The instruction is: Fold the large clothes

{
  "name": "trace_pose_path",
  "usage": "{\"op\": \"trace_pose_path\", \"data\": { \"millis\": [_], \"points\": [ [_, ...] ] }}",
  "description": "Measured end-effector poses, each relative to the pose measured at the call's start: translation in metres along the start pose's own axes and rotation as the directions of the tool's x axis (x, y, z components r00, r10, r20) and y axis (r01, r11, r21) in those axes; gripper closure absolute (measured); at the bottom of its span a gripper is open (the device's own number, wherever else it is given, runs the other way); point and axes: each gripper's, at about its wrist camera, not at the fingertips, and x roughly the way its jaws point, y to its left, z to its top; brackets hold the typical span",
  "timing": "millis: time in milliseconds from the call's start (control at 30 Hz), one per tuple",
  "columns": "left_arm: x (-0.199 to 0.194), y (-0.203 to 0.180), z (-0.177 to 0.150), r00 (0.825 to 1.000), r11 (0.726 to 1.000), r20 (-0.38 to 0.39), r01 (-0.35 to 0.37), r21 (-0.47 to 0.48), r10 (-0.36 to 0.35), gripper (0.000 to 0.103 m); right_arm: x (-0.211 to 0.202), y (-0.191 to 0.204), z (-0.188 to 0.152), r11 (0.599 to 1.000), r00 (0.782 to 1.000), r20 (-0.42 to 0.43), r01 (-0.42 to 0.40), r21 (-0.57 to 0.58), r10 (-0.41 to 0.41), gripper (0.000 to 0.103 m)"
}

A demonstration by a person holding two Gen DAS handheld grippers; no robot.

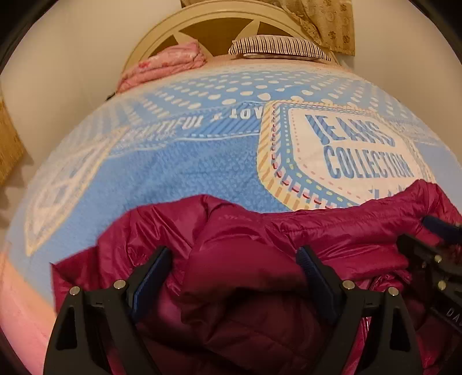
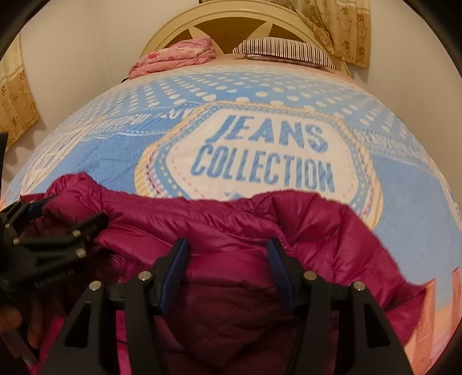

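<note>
A magenta puffer jacket (image 1: 260, 230) (image 2: 219, 219) lies bunched at the near end of a bed, on a blue blanket (image 1: 179, 167) (image 2: 115, 155) printed "JEANS COLLECTION". My left gripper (image 1: 234, 259) stands wide open over the jacket's left part, and a puffy fold bulges up between its fingers. My right gripper (image 2: 226, 253) is open over the jacket's middle, with padded fabric between its blue pads but not pinched. Each gripper also shows at the edge of the other's view: the right gripper (image 1: 424, 233) and the left gripper (image 2: 72, 212). The jacket's near part is hidden under the grippers.
A folded pink quilt (image 1: 167, 63) and a striped pillow (image 1: 277, 47) lie by the cream headboard (image 1: 161, 37). A patterned curtain (image 1: 326, 23) hangs at the back right. A woven basket (image 1: 8, 138) stands left of the bed. A hand (image 2: 17, 323) shows at the lower left.
</note>
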Motion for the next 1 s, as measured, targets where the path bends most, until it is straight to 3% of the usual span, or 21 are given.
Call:
{"op": "trace_pose_path", "data": {
  "millis": [1000],
  "points": [
    [0.015, -0.011, -0.005, 0.996, 0.996, -0.018, -0.086, 0.036, 0.086, 0.003, 0.017, 0.012, -0.007, 0.994, 0.996, -0.017, 0.092, -0.064, -0.093, 0.042]
  ]
}}
